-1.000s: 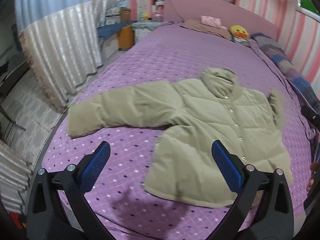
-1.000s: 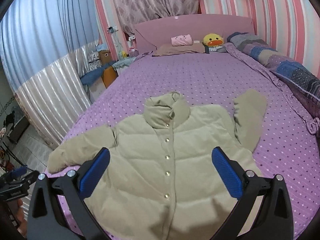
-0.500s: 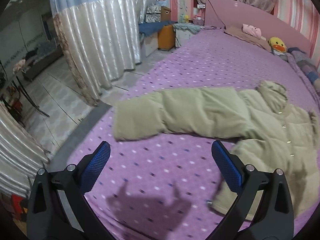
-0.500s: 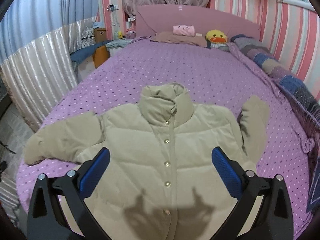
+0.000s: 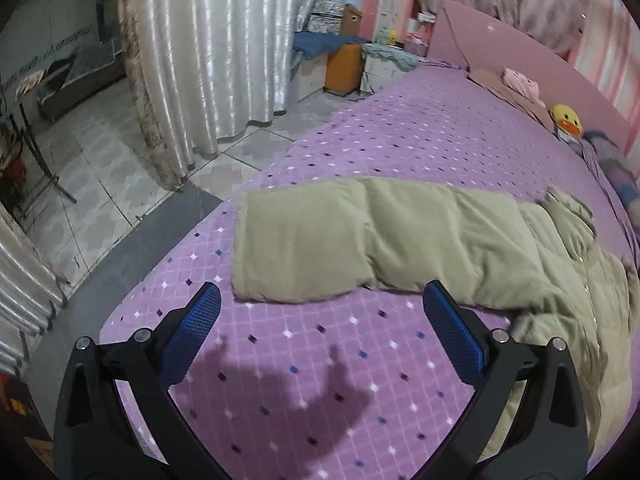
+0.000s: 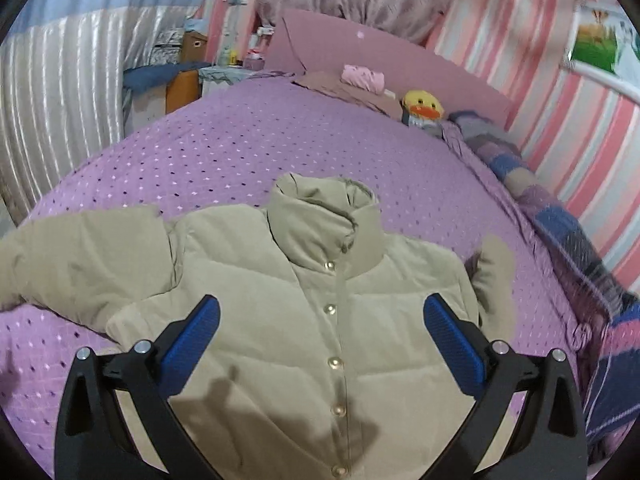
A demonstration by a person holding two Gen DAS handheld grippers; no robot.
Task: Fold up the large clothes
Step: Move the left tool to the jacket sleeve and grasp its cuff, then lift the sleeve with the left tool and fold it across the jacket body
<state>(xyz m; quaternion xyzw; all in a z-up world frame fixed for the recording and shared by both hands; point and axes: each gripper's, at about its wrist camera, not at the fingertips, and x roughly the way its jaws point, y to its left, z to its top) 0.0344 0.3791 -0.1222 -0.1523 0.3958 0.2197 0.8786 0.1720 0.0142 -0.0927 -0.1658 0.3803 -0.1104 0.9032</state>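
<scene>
A beige padded jacket [image 6: 304,320] lies face up and buttoned on the purple bed, collar away from me. Its left sleeve [image 5: 360,240] stretches out flat toward the bed's left edge. Its right sleeve [image 6: 494,280] lies bent beside the body. My left gripper [image 5: 320,320] is open and empty, low over the bedspread just in front of the left sleeve's cuff. My right gripper [image 6: 320,332] is open and empty above the jacket's chest and button line.
The purple dotted bedspread [image 5: 400,136] covers the bed. A yellow duck toy [image 6: 423,106], a pink pillow [image 6: 362,77] and a patchwork quilt [image 6: 560,216] lie at the head and right side. Silver curtain [image 5: 200,60] and tiled floor [image 5: 100,184] are left of the bed.
My left gripper has swung left and come closer to the outstretched sleeve's cuff. My right gripper has moved nearer over the jacket's chest. The jacket has not moved.
</scene>
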